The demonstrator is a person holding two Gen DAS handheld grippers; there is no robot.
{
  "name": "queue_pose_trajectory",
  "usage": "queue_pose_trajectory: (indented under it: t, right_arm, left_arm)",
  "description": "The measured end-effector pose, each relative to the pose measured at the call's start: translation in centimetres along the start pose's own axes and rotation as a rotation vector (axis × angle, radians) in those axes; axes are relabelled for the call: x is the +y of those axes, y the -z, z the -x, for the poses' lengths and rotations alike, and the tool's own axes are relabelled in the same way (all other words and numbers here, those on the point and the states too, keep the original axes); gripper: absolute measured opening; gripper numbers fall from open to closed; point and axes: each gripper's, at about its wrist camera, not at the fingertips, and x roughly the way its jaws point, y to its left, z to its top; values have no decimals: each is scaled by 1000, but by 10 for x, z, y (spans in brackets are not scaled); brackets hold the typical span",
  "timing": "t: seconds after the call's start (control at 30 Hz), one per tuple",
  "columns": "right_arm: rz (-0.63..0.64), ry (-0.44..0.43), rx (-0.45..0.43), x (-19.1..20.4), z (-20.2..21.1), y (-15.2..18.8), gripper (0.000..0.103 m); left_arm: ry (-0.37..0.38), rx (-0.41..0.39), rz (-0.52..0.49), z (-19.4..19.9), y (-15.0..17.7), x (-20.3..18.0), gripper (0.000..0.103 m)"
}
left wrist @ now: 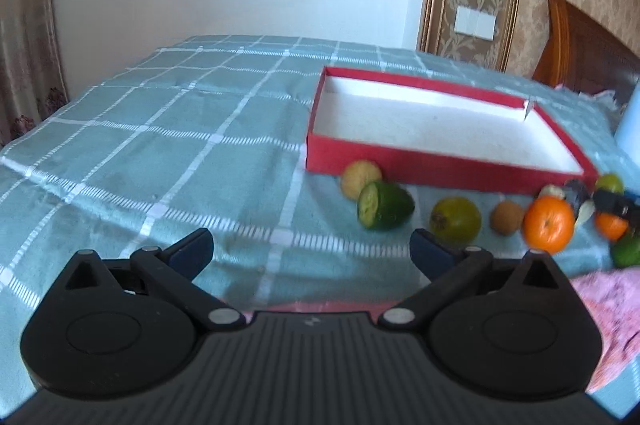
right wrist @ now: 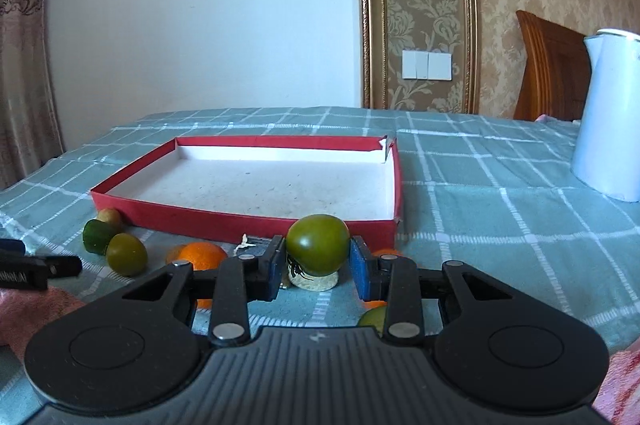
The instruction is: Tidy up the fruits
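The green tomato (right wrist: 318,244) sits between the two blue pads of the right gripper (right wrist: 316,267), which is clenched on its sides just in front of the red box (right wrist: 240,221). Under the tomato a pale round piece (right wrist: 316,282) with a dark spidery mark shows; what it is cannot be told. The box, a shallow tray with a white inside, lies on the green checked cloth (right wrist: 500,225) with nothing in it.

Along the box's near wall the other fruits lie in a loose row on the cloth. At the wall's left end a small yellowish fruit (left wrist: 359,179) rests close to it, with a cut green fruit (left wrist: 385,205) touching that one, its pale cut face turned left. Further along the wall come a round green fruit (left wrist: 456,219), a small brown fruit (left wrist: 507,219) and an orange (left wrist: 549,224), each a little apart from the wall. Past the orange, near the box's right corner, a second orange (left wrist: 610,225) and a green fruit (left wrist: 627,252) lie behind the right gripper's dark tip.

The left gripper (left wrist: 312,249) hangs over bare cloth left of the row and nearer the camera than the box, its jaws released wide with nothing between them.

Well to the right of the box a white kettle (right wrist: 612,113) stands on the cloth. A pink towel (left wrist: 608,313) lies at the near edge.
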Motion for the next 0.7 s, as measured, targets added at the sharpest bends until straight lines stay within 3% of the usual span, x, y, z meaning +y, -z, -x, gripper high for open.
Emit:
queue_pose_trajectory:
  t: [0.07,0.2,0.37,0.6,0.7]
  right_arm:
    - [-3,-5,-7,-1,1,0,34]
    - [-16,-12,-18,-2,3,0,34]
    - [-21,-18,-25,-2,3,0,34]
    - [-34,-29,-33,-4,5,0,34]
    - [-42,-31,-36,-5,5,0,34]
  left_arm:
    - [28,-10,-41,-1,-6,-7,103]
    - [-61,16,-94,-17,-15,-27,103]
    - [-54,62,-21,-30,-18,-28,103]
    - [-9,-21,-10,0,-8,-37,103]
    - [31,-71,-98,11,-2,-54,103]
